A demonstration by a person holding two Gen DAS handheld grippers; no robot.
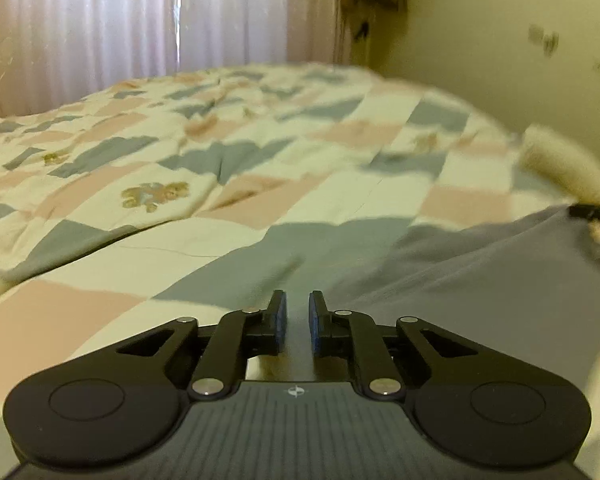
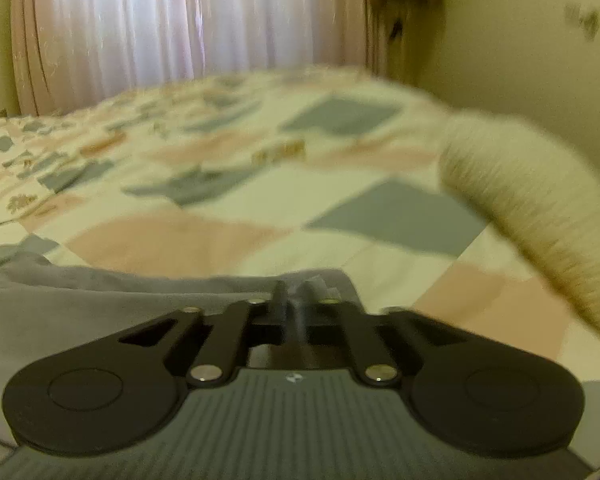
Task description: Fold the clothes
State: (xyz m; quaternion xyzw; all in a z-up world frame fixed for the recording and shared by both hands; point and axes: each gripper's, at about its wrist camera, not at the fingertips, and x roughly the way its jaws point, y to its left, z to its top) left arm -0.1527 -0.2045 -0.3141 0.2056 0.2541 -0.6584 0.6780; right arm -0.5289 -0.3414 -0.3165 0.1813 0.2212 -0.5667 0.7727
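Your left claw [image 1: 298, 316] has a small gap between its pads, and you can see grey through the gap, but you cannot tell if cloth is caught there. Your right claw [image 2: 296, 304] is nearly pressed together and seems to pinch the far edge of the grey garment [image 2: 100, 304], though the blur hides the pads. The garment lies near you on the checked bedspread [image 1: 180, 152], spread between both claws, likely so each one takes a corner and the cloth stays flat for a fold. A fuzzy cream sleeve [image 2: 540, 216] reaches in on the right. Pink curtains [image 1: 140, 20] hang far behind.
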